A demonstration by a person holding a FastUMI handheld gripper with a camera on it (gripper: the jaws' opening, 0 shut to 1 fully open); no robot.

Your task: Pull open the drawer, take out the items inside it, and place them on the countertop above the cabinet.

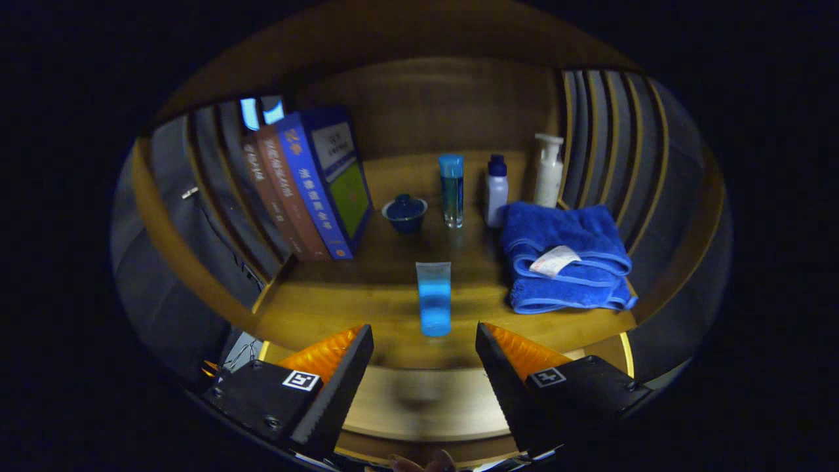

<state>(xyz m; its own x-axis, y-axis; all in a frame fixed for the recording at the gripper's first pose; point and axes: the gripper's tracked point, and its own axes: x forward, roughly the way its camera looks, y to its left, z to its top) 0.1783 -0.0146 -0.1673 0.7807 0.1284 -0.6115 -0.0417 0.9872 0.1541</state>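
We hold the gripper (424,341) level, facing the tabletop (367,308), its fingers spread apart with nothing between them. A blue tube (434,298) stands on the tabletop just ahead of the fingers. Beyond it stand a lidded cup (405,213), a clear bottle (451,190) and two white bottles (496,191). Books (314,187) lean at the left; a folded towel (564,255) lies at the right.

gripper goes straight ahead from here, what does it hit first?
Likely the blue tube lying on the countertop, just ahead of the open gripper and centred between its fingers. Depth is unclear.
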